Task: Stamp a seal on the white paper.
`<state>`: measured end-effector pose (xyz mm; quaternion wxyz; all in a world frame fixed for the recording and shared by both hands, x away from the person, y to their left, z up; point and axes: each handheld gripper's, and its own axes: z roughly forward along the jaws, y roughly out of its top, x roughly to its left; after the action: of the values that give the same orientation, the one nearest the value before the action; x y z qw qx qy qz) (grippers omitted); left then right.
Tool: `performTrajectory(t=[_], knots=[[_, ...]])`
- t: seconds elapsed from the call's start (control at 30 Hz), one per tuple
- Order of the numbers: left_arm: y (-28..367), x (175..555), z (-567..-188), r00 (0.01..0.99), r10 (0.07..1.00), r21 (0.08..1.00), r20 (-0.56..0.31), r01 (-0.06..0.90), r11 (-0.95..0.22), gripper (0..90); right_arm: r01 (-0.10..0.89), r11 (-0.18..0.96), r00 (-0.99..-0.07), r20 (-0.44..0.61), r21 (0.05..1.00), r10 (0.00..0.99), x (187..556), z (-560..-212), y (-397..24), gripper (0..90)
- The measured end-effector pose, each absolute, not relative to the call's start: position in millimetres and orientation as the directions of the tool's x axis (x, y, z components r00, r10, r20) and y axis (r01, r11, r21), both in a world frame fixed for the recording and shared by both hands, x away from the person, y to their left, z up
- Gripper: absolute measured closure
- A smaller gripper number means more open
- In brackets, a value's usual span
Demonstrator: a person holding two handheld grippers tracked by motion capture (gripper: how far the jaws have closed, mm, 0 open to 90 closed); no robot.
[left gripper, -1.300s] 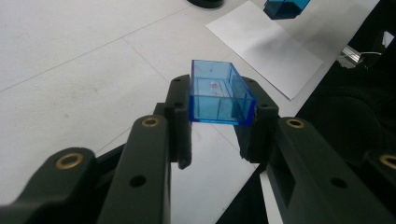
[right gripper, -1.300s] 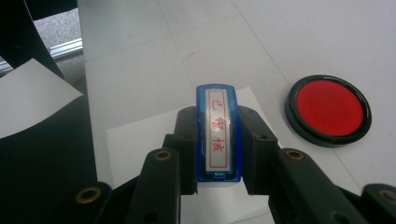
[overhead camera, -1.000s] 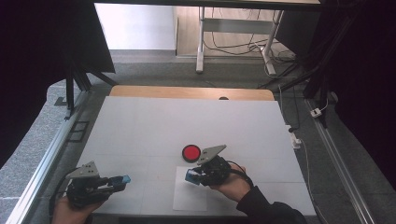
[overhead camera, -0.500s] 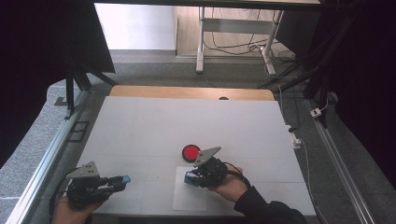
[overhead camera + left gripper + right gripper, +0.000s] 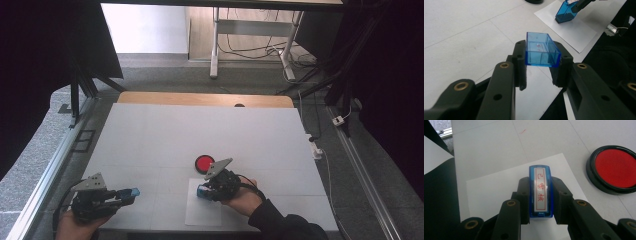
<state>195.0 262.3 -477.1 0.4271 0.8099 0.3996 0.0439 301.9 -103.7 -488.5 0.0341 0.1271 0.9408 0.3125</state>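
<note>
Two hand-held grippers clamp: left (image 5: 540, 67) a hollow blue cap (image 5: 541, 50), right (image 5: 540, 200) a red-lettered stamp (image 5: 540, 191).

- Left hand (image 5: 75, 227) is coming in at the bottom-left corner of the high view, gripping the left gripper (image 5: 131, 192) from behind, low over the table's near edge.
- Its jaws are pointing right, across the table, and are standing closed in, clamping.
- Right hand (image 5: 245, 200) is reaching in from the bottom right, sleeve dark, wrapping the right gripper (image 5: 201, 191).
- Right jaws are pointing left and down toward the tabletop, pinching tight.
- Both grippers are facing one another, well apart.
</note>
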Motion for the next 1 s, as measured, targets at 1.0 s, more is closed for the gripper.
performTrajectory(t=[1.0], knots=[[261.9,195.5,-477.2,0.674,0.686,0.723,-0.273,0.614,-0.316,68.2,0.18,0.787,-0.964,-0.055,0.59,0.262,291.6,-489.9,-100.3,71.4]])
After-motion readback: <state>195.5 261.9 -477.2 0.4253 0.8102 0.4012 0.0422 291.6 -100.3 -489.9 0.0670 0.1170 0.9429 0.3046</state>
